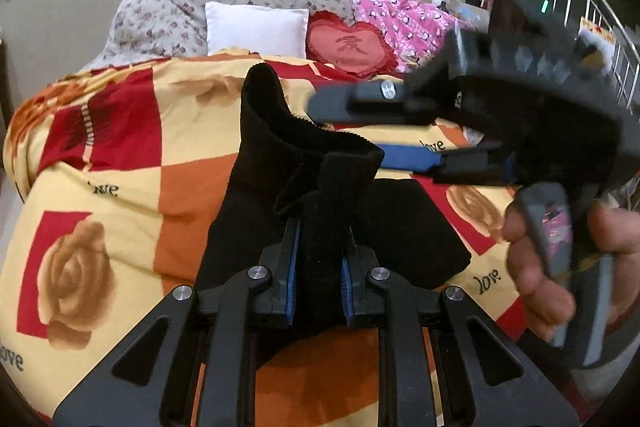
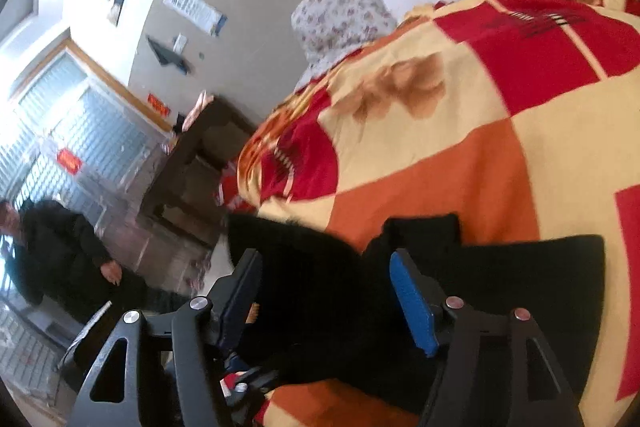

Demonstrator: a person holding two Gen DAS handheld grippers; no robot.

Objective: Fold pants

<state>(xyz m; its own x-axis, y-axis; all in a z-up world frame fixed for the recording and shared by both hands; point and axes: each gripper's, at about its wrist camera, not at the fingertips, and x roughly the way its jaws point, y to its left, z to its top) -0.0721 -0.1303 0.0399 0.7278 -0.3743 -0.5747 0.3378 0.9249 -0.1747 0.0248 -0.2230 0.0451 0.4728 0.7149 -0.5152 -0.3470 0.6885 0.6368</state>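
While both views share one landmark, the patchwork quilt, each line below is placed against it.

Left wrist view
Landmark: patchwork quilt point(image 1: 120, 163), red, orange and cream squares with roses, spread over the bed.
Pants: black pants point(image 1: 304, 187) lie on the quilt's middle, one ribbed edge lifted off it.
Left gripper point(image 1: 318, 259): blue pads clamped on a bunched fold of the pants, raised above the quilt.
Right gripper point(image 1: 400, 131): held sideways over the quilt's right part, fingers spread wide, no cloth between them.
Hand point(image 1: 540, 267): grasps that gripper's handle.
Pillows: white pillow point(image 1: 256, 29) and red heart cushion point(image 1: 350, 47) at the quilt's far end.

Right wrist view
Pants point(image 2: 332, 291): on the quilt's point(image 2: 520, 131) near edge, black cloth lying between the two fingers.
Right gripper point(image 2: 324, 279): fingers parted, pads not pressed on the cloth.
Bystander: person in dark coat point(image 2: 52, 251) standing beyond the quilt's left side.
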